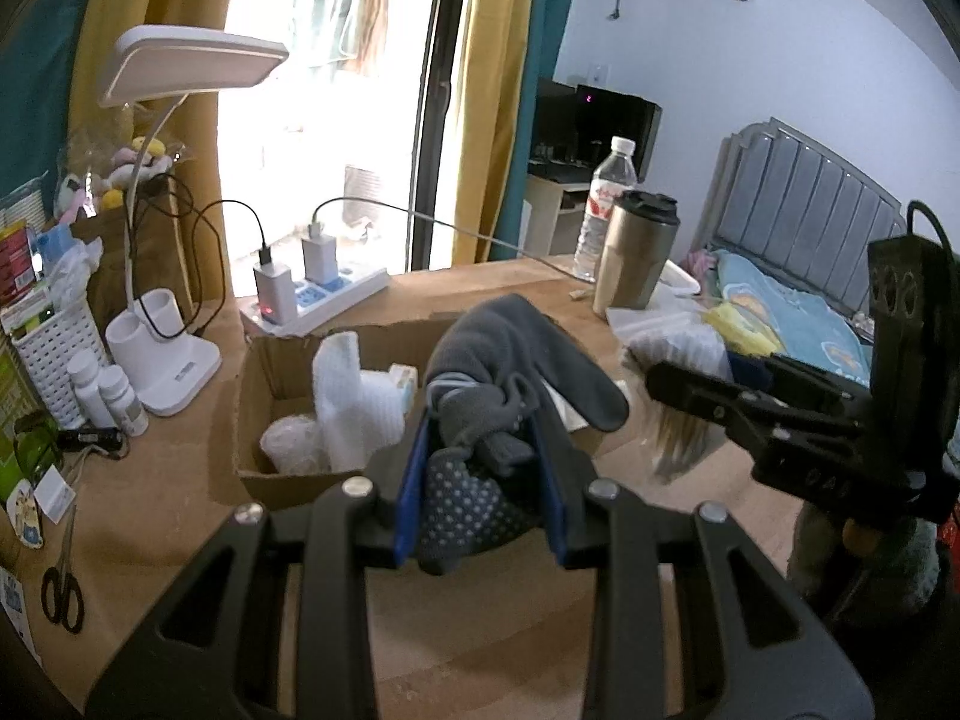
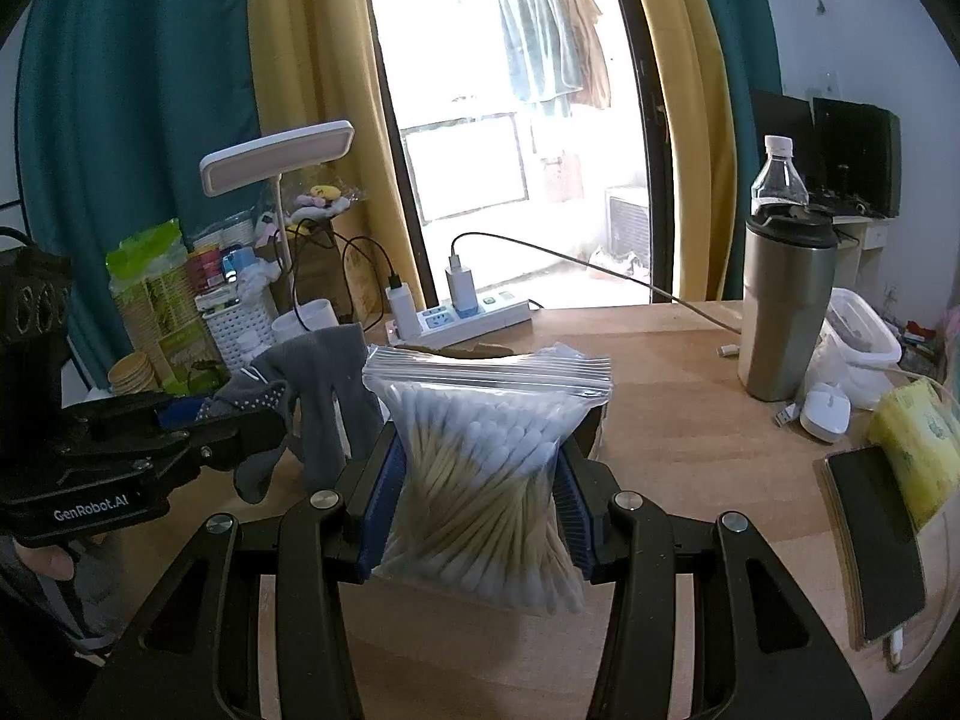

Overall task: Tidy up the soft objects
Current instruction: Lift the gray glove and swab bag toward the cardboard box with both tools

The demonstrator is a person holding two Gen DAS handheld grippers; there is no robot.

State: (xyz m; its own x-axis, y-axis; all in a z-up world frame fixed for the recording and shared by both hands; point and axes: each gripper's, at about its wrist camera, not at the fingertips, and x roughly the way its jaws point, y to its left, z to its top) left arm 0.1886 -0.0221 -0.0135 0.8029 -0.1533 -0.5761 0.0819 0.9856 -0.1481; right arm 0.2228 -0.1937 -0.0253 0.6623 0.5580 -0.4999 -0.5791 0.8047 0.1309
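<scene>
Softly bunched, the grey socks [image 1: 504, 414] sat pinched between the blue pads of the left gripper [image 1: 480, 480], held up in the air just above the near edge of the cardboard box [image 1: 258, 420]. They looked light and floppy, so one end drooped over the side. A grip around the thick middle seemed best, because a loose toe could slip out.

The right gripper [image 2: 477, 492] squeezed a clear zip bag of cotton swabs [image 2: 486, 468] by its middle, and the bag bulged above and below the pads. It hung above the wooden table [image 2: 690, 420]. The bag looked light but smooth and a bit slippery. The sticks inside could bend or snap if pressed too hard, so a gentle hold around the waist seemed right.

The box was open on top. Inside it lay a white ribbed cloth [image 1: 354, 402], a crumpled clear plastic wrap [image 1: 294, 444] and a small pale packet [image 1: 403, 381] at the back. There looked to be room left for more soft things.

Farther off, a steel tumbler [image 2: 786, 312] with a black lid and a water bottle [image 2: 779, 177] stood near the far edge. A white basket [image 1: 51, 354] held small packs.
</scene>
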